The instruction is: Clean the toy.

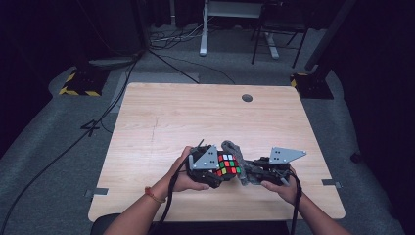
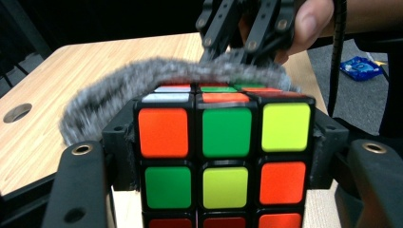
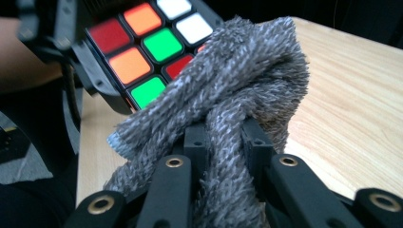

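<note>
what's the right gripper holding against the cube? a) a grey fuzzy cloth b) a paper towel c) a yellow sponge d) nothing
a: in the right gripper view the right gripper is shut on a grey fuzzy cloth, which lies against the cube held in the left gripper.

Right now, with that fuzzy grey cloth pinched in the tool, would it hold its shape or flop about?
Probably flop: the fuzzy grey cloth bunches and folds between the right gripper jaws. It drapes round the multicoloured puzzle cube, so it likely bends to whatever it touches. Its shaggy pile suggests it grips rather than slips.
</note>
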The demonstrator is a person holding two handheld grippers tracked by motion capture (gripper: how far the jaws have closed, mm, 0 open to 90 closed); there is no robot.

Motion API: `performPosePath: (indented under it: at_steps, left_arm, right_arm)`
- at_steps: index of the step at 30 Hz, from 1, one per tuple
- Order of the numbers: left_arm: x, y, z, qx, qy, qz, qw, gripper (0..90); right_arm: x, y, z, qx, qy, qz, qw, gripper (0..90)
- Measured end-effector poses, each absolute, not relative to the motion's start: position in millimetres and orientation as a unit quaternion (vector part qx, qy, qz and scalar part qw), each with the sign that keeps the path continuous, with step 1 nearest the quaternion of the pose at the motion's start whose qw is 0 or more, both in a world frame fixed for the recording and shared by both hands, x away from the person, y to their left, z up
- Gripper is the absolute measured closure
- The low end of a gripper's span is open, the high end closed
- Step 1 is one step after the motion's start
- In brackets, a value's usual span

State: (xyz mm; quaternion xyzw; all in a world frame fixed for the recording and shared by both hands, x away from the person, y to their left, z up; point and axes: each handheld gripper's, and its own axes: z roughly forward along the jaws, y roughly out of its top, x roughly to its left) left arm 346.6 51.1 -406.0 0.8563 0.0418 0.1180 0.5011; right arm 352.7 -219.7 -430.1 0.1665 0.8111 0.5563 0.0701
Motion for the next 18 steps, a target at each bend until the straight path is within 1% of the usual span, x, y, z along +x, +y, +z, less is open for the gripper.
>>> performPosePath:
  at_steps: [5, 9, 11, 18]
  left_arm:
    - [347, 48, -410, 0.865, 0.043, 0.121, 0.486, 32.6]
    - [346, 39, -416, 0.879, 0.041, 0.131, 0.456, 32.8]
    - [345, 35, -418, 0.885, 0.039, 0.136, 0.444, 32.8]
    - [350, 40, -414, 0.878, 0.053, 0.138, 0.456, 33.3]
  right_arm:
    - [350, -221, -426, 0.161, 0.802, 0.57, 0.076, 77.1]
    - [347, -220, -421, 0.152, 0.797, 0.579, 0.079, 77.2]
    - [344, -217, -419, 0.143, 0.803, 0.572, 0.09, 77.1]
    - [345, -217, -421, 0.148, 0.816, 0.548, 0.112, 77.2]
